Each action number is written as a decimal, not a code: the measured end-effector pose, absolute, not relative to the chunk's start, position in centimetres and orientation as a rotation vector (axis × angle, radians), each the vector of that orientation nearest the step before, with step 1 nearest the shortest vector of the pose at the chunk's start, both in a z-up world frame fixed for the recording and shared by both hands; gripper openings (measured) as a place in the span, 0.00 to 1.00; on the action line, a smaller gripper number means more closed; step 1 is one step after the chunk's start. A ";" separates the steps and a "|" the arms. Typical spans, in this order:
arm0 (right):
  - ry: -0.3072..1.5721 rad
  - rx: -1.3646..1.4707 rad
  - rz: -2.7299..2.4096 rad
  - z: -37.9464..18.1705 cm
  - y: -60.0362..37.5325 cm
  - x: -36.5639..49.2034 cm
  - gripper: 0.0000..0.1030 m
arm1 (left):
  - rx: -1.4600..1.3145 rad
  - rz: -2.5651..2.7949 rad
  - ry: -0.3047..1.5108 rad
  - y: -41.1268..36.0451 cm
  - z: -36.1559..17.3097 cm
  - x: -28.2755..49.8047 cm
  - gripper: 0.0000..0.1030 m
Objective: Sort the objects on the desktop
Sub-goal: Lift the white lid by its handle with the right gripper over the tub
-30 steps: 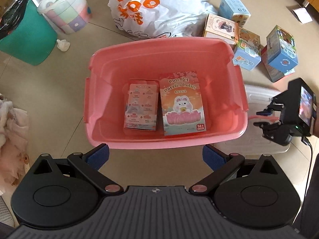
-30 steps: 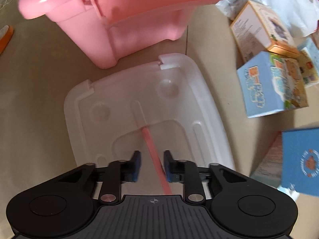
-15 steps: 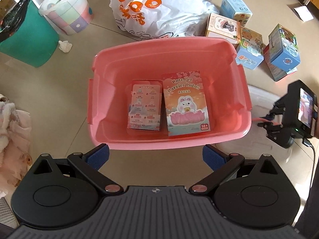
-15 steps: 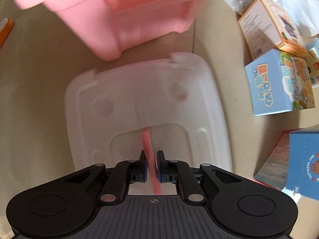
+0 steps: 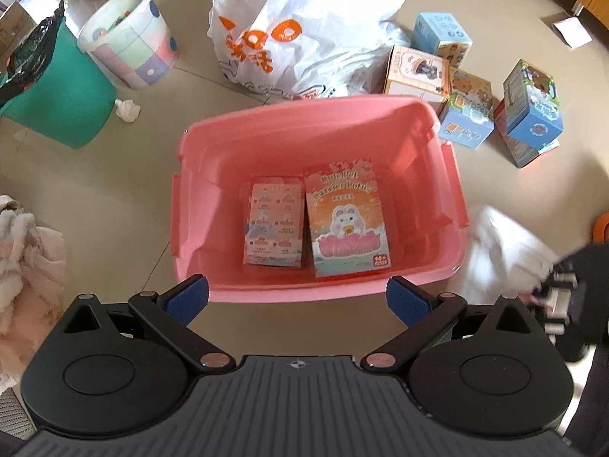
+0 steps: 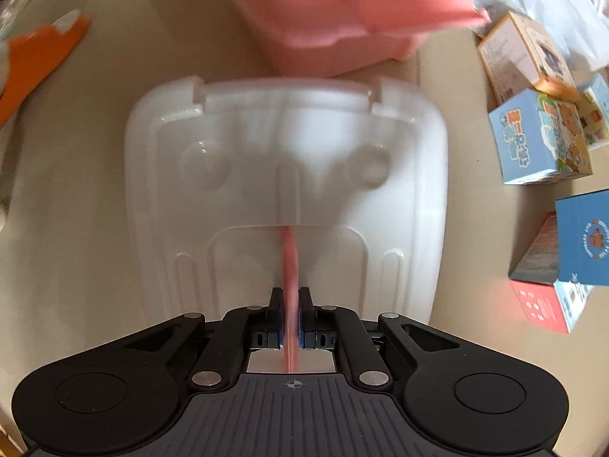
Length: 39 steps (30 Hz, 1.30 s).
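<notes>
Right tool (image 6: 291, 318) clenched on the thin pink handle (image 6: 288, 255) of the white lid (image 6: 213, 175), gripped edge-on so the flat panel can swing up as one piece. Lid blurred in both views — likely mid-lift, judged only from the smear. Far edge of the lid just beside the base of the pink bin (image 6: 342, 19), near enough for a short carry over the rim.

Left tool (image 5: 297, 297) released, blue pads spread wide, poised above the near wall of the pink bin (image 5: 430, 144) and holding nothing. Placement looks like a watching post: clear sight down into the bin while the other side works.

Inside the bin, two flat boxes side by side on the bottom — a pale pink box (image 5: 275, 224) touching a larger bunny box (image 5: 348, 221), both face up and packed toward the middle.

On the floor beyond the bin's right corner, a cluster of blue boxes (image 5: 466, 120) not yet sorted, near a white plastic bag (image 5: 304, 26). Closing now would seem premature with those outside, so perhaps the lid is only being shifted aside.
</notes>
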State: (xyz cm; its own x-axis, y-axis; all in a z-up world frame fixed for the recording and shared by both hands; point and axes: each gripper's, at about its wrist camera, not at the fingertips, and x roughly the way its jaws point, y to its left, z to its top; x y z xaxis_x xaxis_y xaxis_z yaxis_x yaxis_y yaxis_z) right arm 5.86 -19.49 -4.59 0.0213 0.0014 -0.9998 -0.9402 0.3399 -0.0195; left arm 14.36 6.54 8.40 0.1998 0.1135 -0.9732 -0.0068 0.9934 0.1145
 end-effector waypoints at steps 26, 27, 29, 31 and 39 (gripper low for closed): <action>1.085 -1.341 1.033 8.3 -7.0 -1.2 0.05 | -0.037 0.103 1.339 10.0 11.0 15.1 0.99; 1.079 -1.352 1.035 8.5 -6.4 -0.8 0.05 | -0.046 0.105 1.338 10.5 11.0 15.1 0.99; 1.062 -1.375 1.038 8.7 -5.1 0.6 0.05 | -0.059 0.122 1.333 11.6 11.0 15.1 0.99; 1.045 -1.397 1.041 8.9 -3.5 1.9 0.05 | -0.076 0.137 1.329 12.9 11.0 15.2 0.99; 1.008 -1.481 1.085 6.3 3.4 8.5 0.05 | -0.135 0.182 1.343 18.9 10.1 15.0 0.99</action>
State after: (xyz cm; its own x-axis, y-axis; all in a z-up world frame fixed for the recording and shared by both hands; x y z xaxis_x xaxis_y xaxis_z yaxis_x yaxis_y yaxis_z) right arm 8.48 3.37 6.31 0.2503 -0.0617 -0.9662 -0.9590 -0.1530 -0.2386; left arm 14.97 18.94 10.06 0.2151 0.0531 -0.9751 -0.2085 0.9780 0.0072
